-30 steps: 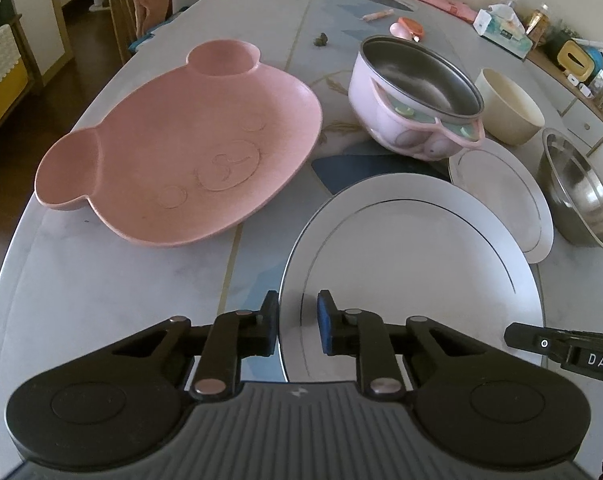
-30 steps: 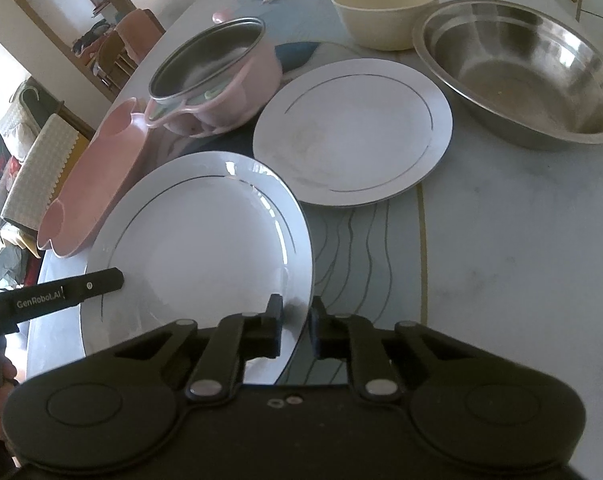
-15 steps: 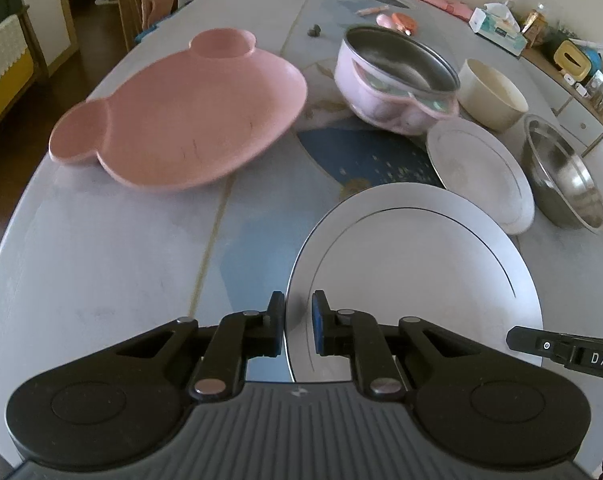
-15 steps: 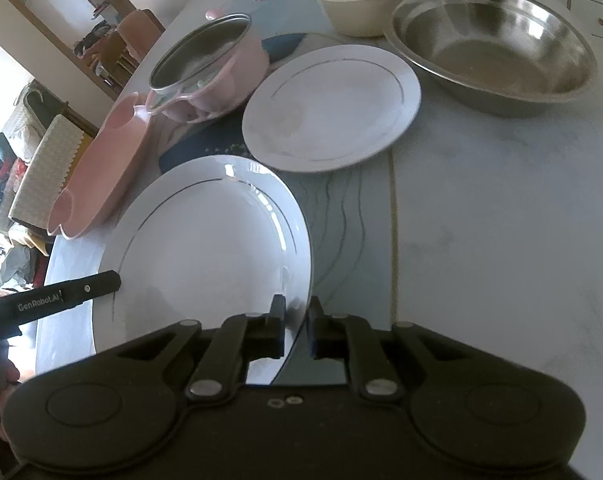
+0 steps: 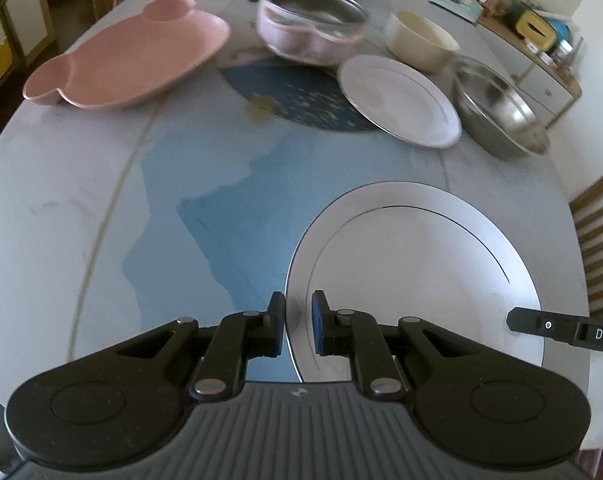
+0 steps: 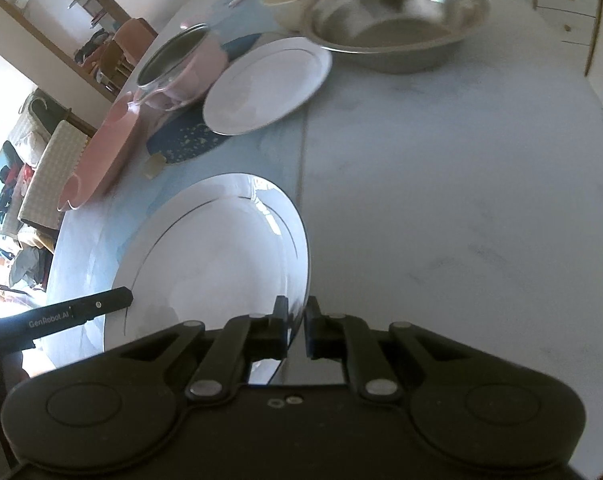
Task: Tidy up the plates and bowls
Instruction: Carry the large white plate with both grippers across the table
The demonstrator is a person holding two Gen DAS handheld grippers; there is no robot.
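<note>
A large white plate (image 5: 413,280) with a thin dark ring is gripped at opposite rims. The left hand-held gripper (image 5: 298,328) is clamped on its left rim, the right hand-held gripper (image 6: 297,330) on its right rim, jaws nearly together with the edge between them. Ahead of both, on the pale marbled desk (image 5: 81,208), lie a smaller white plate (image 5: 399,100), a pink bear-shaped plate (image 5: 129,60), a pink steel-lined bowl (image 5: 309,28), a cream bowl (image 5: 421,40) and a steel bowl (image 6: 397,24). A wooden chair (image 5: 599,248) stands to the right.
</note>
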